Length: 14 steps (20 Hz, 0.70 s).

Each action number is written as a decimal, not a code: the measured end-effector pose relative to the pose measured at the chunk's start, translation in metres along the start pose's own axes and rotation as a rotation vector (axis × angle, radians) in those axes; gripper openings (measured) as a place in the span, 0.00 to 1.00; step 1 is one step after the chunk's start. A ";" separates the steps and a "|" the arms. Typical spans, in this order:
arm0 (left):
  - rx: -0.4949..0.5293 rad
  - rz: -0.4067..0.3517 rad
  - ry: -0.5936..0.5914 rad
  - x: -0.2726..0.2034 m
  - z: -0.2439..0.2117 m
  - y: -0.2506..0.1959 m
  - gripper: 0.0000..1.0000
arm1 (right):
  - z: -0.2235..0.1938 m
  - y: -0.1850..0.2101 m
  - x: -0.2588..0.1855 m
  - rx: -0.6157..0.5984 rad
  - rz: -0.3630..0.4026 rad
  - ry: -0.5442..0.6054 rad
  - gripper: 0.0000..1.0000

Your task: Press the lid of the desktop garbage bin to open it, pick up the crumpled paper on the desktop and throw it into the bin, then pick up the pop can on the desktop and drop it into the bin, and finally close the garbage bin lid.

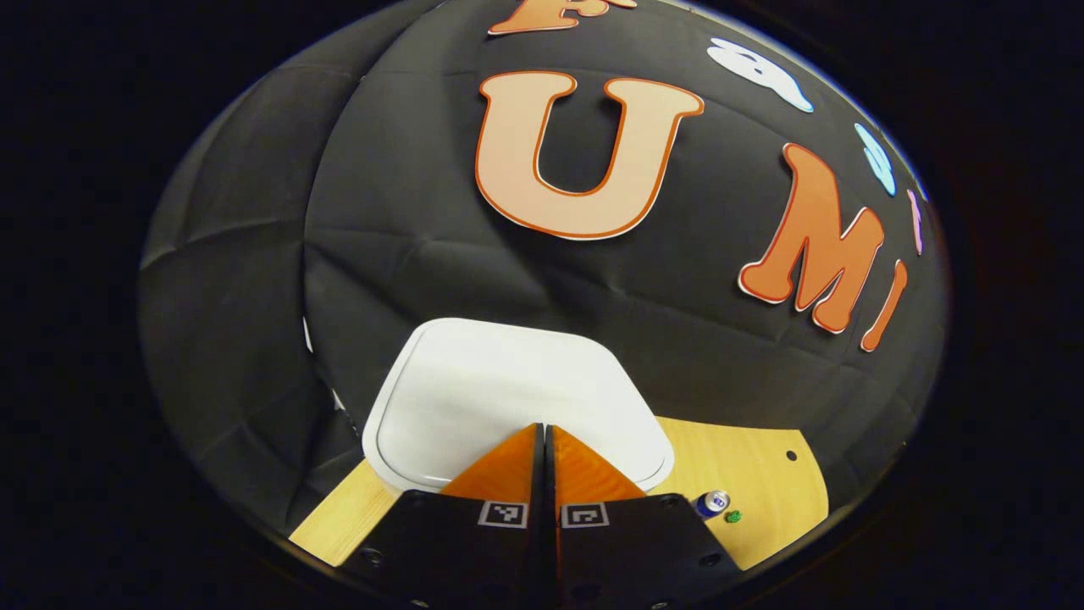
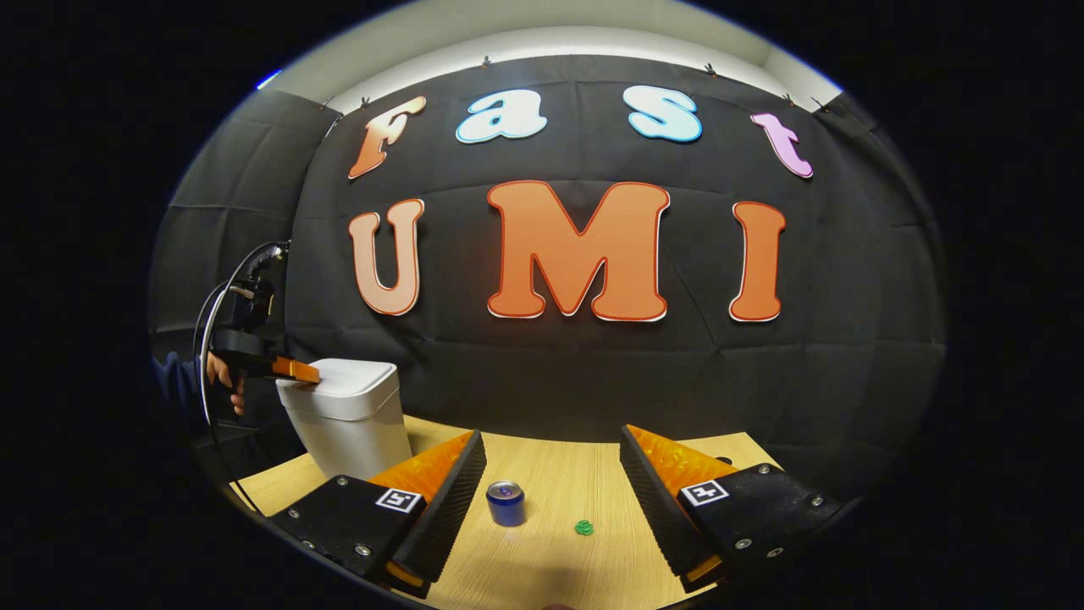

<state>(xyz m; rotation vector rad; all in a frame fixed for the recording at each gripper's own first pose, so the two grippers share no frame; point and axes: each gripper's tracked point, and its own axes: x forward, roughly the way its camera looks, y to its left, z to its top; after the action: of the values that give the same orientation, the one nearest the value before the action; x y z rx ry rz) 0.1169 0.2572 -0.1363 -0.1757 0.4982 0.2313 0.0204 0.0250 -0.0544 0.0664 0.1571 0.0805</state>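
Left gripper (image 1: 544,434) clenched, tips over near edge of shut bin lid (image 1: 508,381). Right gripper (image 2: 550,462) released, wide tabletop (image 2: 559,551) around can (image 2: 506,502) and paper (image 2: 583,527).

We are looking at a light wooden table (image 2: 550,563) with a pale, even grain; in the left gripper view we are seeing its far right corner (image 1: 762,483), rounded off, with a small dark hole (image 1: 791,455) lying near that edge; behind the table a black cloth wall (image 2: 847,364) is hanging, creased into faint folds and seams; at the left a second black panel (image 2: 220,212) is meeting it at an angle; along the cloth's top edge small clips (image 2: 485,61) are gripping it; above them a pale ceiling strip (image 2: 550,30) is glowing brightly.
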 end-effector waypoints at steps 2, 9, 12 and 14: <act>0.052 0.005 -0.007 -0.002 0.002 -0.004 0.00 | 0.002 0.000 0.000 0.006 0.002 -0.006 0.95; 0.115 0.076 -0.361 -0.077 0.078 -0.030 0.14 | -0.001 -0.010 -0.002 0.030 -0.004 -0.003 0.95; 0.168 0.054 -0.422 -0.119 0.074 -0.058 0.30 | -0.004 -0.010 -0.003 0.030 0.001 -0.006 0.95; 0.176 0.022 -0.447 -0.142 0.065 -0.079 0.34 | -0.005 -0.011 -0.003 0.026 0.003 -0.004 0.95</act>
<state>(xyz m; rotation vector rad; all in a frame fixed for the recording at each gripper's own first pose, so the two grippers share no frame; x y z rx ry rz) 0.0453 0.1702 -0.0017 0.0544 0.0751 0.2384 0.0175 0.0146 -0.0594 0.0929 0.1546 0.0818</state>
